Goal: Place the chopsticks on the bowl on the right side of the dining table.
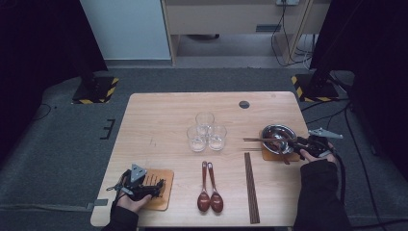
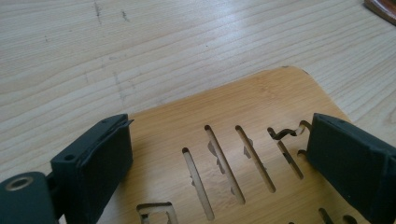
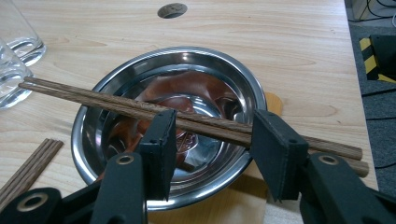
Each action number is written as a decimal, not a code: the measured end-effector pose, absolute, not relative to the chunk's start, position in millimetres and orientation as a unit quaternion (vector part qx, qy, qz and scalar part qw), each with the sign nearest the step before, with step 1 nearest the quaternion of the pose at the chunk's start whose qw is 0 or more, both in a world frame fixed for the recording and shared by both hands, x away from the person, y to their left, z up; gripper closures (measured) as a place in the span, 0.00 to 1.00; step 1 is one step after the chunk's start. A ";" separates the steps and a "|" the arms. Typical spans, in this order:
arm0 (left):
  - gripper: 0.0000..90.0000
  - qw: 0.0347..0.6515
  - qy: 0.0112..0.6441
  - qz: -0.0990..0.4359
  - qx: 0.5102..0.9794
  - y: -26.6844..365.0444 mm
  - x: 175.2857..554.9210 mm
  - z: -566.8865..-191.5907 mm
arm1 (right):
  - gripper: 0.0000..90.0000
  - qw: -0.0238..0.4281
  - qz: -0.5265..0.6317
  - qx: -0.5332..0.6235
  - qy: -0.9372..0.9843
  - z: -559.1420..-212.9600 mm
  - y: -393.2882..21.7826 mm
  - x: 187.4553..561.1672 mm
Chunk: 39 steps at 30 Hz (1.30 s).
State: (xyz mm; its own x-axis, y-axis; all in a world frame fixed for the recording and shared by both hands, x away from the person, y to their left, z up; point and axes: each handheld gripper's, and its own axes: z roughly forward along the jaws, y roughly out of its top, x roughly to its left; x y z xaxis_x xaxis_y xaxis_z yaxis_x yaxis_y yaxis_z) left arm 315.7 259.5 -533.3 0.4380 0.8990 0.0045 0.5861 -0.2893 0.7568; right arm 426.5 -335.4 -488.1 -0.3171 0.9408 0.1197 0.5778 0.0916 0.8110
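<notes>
The right gripper (image 1: 294, 143) hangs over the steel bowl (image 3: 168, 121) on its wooden coaster at the right of the tabletop (image 1: 159, 115); its jaws stand apart on either side of the pair of chopsticks (image 3: 116, 105) that lies across the bowl's rim, and whether the pads touch them I cannot tell. A dark red spoon (image 3: 182, 100) lies in the bowl. The left gripper (image 1: 153, 188) rests with its jaws wide apart over a slotted wooden coaster (image 2: 261, 121) at the near left corner.

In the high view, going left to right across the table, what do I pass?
Left tool over the wooden trivet → two wooden spoons → long chopsticks → steel bowl → right tool.
</notes>
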 end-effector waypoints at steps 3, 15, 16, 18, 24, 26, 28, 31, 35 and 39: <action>0.07 0.352 0.481 0.222 0.772 259.5 315.7 -533.3 | 0.56 0.223 0.404 0.541 0.703 -488.3 -336.0 426.3; 0.07 0.352 0.481 0.222 0.772 259.5 315.7 -533.3 | 0.58 0.224 0.431 0.523 0.701 -480.5 -325.2 427.1; 0.07 0.352 0.481 0.222 0.772 259.5 315.7 -533.3 | 0.58 0.222 0.430 0.523 0.702 -482.1 -324.0 428.4; 0.07 0.352 0.481 0.222 0.771 259.5 315.7 -533.3 | 0.58 0.217 0.429 0.525 0.702 -484.4 -322.6 429.7; 0.07 0.352 0.481 0.222 0.772 259.6 315.7 -533.3 | 0.58 0.214 0.427 0.526 0.704 -488.5 -321.7 431.3; 0.07 0.352 0.481 0.222 0.771 259.5 315.7 -533.3 | 0.58 0.213 0.428 0.527 0.703 -489.6 -322.1 431.4; 0.07 0.352 0.481 0.222 0.771 259.6 315.7 -533.3 | 0.58 0.211 0.428 0.528 0.702 -489.5 -322.4 431.3; 0.07 0.352 0.481 0.222 0.771 259.5 315.7 -533.3 | 0.58 0.213 0.428 0.527 0.702 -489.6 -321.9 431.4; 0.07 0.352 0.481 0.222 0.772 259.5 315.7 -533.3 | 0.58 0.213 0.428 0.525 0.704 -489.9 -321.0 431.2; 0.07 0.352 0.481 0.222 0.771 259.5 315.7 -533.3 | 0.58 0.214 0.428 0.523 0.706 -490.0 -320.3 431.5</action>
